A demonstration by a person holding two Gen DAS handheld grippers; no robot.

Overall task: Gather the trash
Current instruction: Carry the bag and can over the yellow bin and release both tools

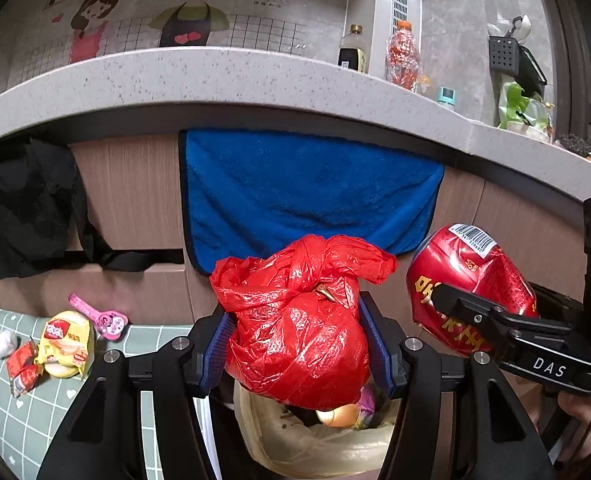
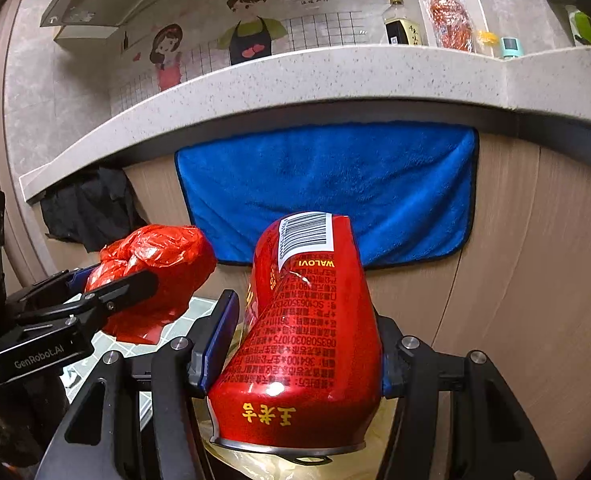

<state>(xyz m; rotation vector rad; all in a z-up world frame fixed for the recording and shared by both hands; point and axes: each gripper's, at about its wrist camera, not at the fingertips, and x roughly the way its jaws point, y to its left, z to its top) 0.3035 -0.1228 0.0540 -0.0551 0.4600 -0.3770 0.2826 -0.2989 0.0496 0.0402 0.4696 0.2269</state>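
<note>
Two grippers each hold one piece of trash above an open bin lined with a pale yellowish bag [image 1: 295,444]. The left gripper [image 1: 299,344] has its blue-padded jaws clamped on a knotted red plastic bag [image 1: 299,320], which hangs directly over the liner's mouth, where a round orange-yellow object [image 1: 339,416] shows among other refuse. At 3 o'clock of the bag, the right gripper [image 1: 447,300] is clamped on a crushed red drink can [image 1: 467,280] with yellow Chinese lettering and a barcode; in the right wrist view the can [image 2: 299,344] sits pinched between that gripper's [image 2: 303,352] pads, its open rim toward the camera, over the liner [image 2: 255,464]. At 9 o'clock, on a green checked mat [image 1: 11,420], lie a yellow snack wrapper [image 1: 65,344], a small red packet [image 1: 23,368], a white crumpled wad [image 1: 3,344] and a pink toy watch [image 1: 103,316]. Behind, a blue towel [image 1: 307,188] hangs from the speckled countertop [image 1: 215,76] against the cabinet front.
</note>
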